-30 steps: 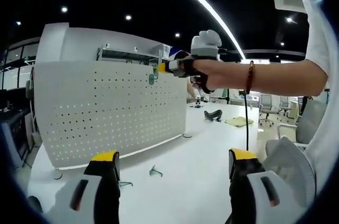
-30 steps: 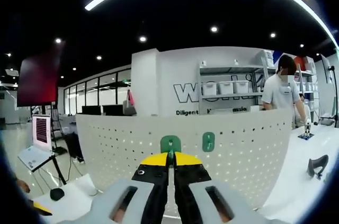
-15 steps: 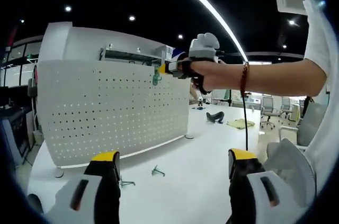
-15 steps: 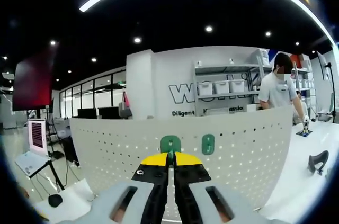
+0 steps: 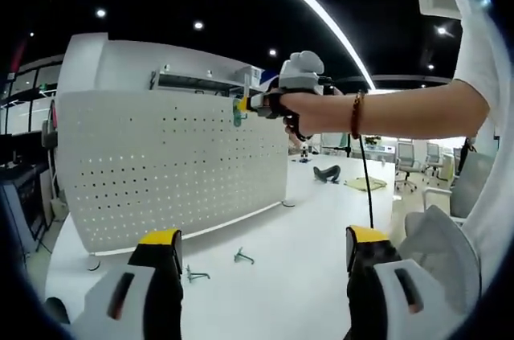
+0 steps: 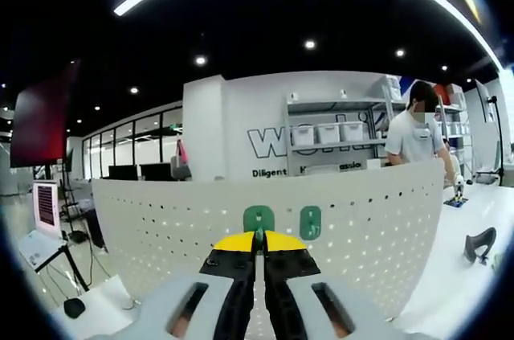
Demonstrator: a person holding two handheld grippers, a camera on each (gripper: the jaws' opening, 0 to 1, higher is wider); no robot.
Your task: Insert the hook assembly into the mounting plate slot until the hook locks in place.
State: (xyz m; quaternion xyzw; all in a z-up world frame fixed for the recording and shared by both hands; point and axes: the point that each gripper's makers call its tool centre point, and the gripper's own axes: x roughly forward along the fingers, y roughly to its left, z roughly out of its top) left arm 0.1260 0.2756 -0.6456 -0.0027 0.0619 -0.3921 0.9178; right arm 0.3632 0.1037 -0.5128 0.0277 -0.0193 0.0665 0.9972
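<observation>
The right gripper (image 6: 257,245) pinches a green hook (image 6: 259,218) between closed jaws, right at the upper edge of the white pegboard (image 6: 353,219) — a second green hook (image 6: 310,222) hangs just beside it. The left gripper (image 5: 261,256) hangs wide open, holding nothing, over the table (image 5: 297,251). The hook looks small, light and stiff — best held by its flat backplate.
</observation>
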